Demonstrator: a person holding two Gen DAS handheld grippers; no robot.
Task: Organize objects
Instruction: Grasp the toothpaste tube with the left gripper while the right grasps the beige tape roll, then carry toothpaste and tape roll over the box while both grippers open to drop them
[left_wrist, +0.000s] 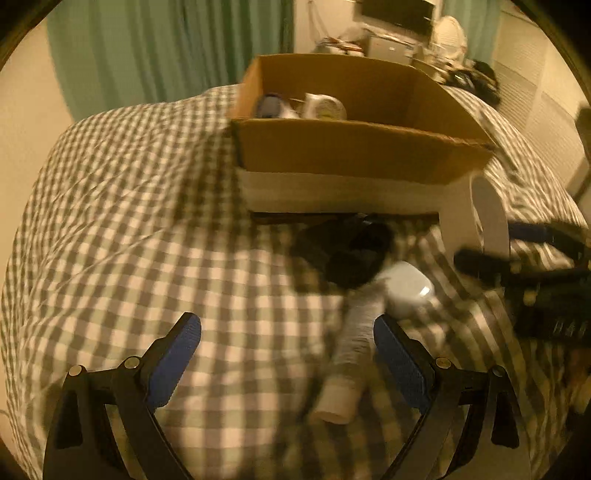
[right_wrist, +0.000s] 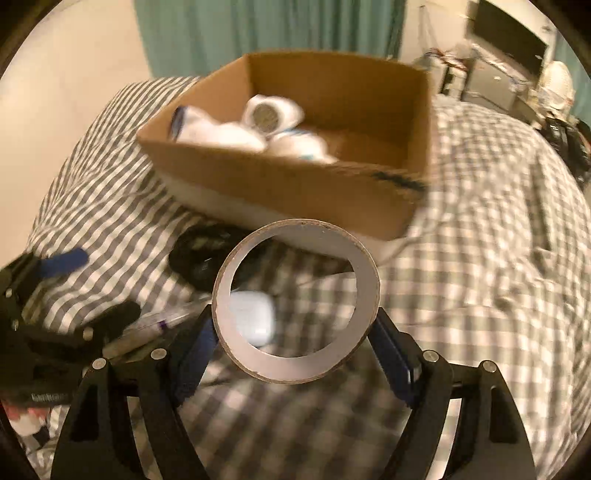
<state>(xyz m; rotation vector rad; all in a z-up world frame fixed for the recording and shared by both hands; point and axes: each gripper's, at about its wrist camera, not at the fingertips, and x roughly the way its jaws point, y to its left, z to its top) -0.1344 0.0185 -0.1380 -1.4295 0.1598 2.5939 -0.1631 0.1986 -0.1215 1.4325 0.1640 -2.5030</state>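
Note:
My right gripper (right_wrist: 295, 332) is shut on a white tape roll (right_wrist: 364, 273) and holds it above the checked bedspread, in front of the cardboard box (right_wrist: 295, 184); the roll also shows in the left wrist view (left_wrist: 487, 218). The box holds several white items (right_wrist: 273, 118). My left gripper (left_wrist: 288, 343) is open and empty above the bed. A clear tube with a white cap (left_wrist: 351, 354) lies between its fingers, nearer the right one. A white case (left_wrist: 408, 288) and a black object (left_wrist: 351, 251) lie beyond it.
The box (left_wrist: 351, 151) sits on the checked bedspread (left_wrist: 129, 221). Green curtains (left_wrist: 166, 48) hang behind the bed. A desk with clutter and a dark screen (right_wrist: 506, 40) stands at the back right.

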